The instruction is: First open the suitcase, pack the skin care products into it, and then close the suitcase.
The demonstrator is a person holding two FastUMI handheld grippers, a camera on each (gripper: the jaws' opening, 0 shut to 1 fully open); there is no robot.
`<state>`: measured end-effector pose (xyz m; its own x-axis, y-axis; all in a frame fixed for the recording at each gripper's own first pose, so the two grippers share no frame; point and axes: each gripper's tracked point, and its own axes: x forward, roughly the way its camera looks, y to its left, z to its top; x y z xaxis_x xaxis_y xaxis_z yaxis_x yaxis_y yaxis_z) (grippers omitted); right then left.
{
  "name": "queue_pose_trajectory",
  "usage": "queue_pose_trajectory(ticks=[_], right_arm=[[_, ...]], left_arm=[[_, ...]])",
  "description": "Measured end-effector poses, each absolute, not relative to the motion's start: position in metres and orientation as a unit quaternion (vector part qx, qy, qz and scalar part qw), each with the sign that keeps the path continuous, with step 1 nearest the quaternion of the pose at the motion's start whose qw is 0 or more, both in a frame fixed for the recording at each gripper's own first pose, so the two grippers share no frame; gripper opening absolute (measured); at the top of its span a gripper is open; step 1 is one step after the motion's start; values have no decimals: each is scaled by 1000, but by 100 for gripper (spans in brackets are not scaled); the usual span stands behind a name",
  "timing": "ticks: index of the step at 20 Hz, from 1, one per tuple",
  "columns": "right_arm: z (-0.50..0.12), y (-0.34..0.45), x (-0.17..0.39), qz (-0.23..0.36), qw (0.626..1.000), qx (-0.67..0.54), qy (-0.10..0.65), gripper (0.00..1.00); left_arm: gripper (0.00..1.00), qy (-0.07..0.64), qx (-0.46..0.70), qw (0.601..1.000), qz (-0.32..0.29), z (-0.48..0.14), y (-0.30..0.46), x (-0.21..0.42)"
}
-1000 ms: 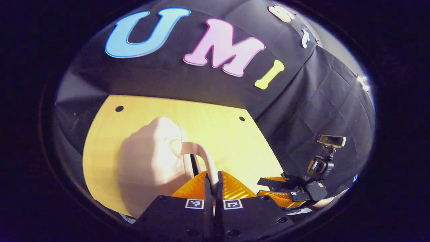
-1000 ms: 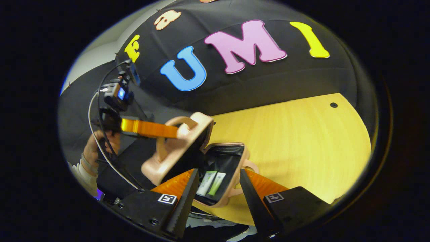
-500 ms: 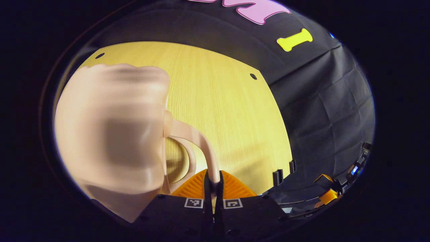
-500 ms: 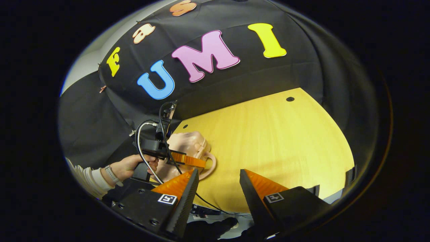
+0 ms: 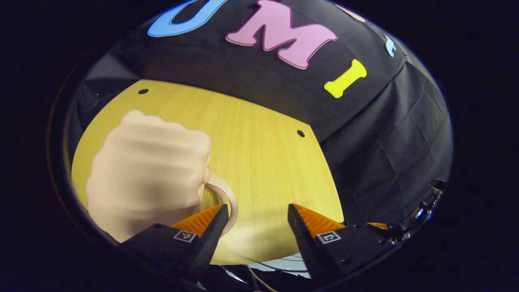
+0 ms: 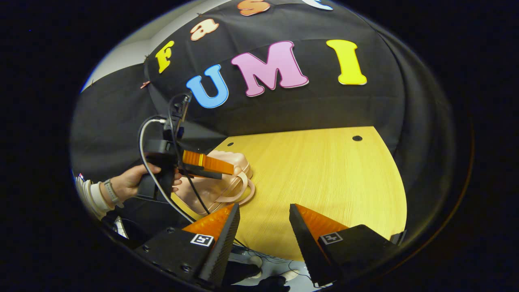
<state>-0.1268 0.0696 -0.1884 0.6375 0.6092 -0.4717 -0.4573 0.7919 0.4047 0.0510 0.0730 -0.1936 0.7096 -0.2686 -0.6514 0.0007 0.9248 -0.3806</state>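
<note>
The round pale-yellow wooden table [image 6: 324, 178] is carrying 1 pale pink hard-shell suitcase [image 5: 146, 170], lying shut at its left side, handles [image 6: 239, 192] pointing rightward. The left claw [image 5: 253, 219] is hovering wide, gripping nothing, just right of those handles and nearer them. The right claw [image 6: 263, 221] is gaping wide too, well apart, with the suitcase lying to its left.

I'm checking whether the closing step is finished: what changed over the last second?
The suitcase lid, held up by its handle a second ago, swung down shut over the tubes. The left tool then opened, letting the handle go. The right tool stayed open and empty; the suitcase remains on the table.
</note>
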Motion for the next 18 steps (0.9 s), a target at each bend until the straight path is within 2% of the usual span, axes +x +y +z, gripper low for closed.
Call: queue_pose_trajectory(ticks=[1,5,7,10,12,15,18], right_arm=[[-177,71,-124,302,899,121,294,79],[-118,80,-100,297,920,103,233,79],[-79,84,-84,285,934,96,191,81],[-22,79,-62,249,960,56,114,86],[13,74,-54,224,971,41,67,87],[49,64,-50,193,980,44,26,93],[64,44,-40,153,987,50,6,95]], left_arm=[[95,342,-151,925,-63,-175,78,52],[95,207,-82,974,-47,-59,73,37],[95,109,-50,992,-41,12,75,22],[94,-10,-24,1000,-17,104,82,-5],[94,-69,-24,997,-7,137,82,-11],[95,-89,-52,994,-17,152,76,-3],[96,-74,-52,996,-16,143,78,3]])
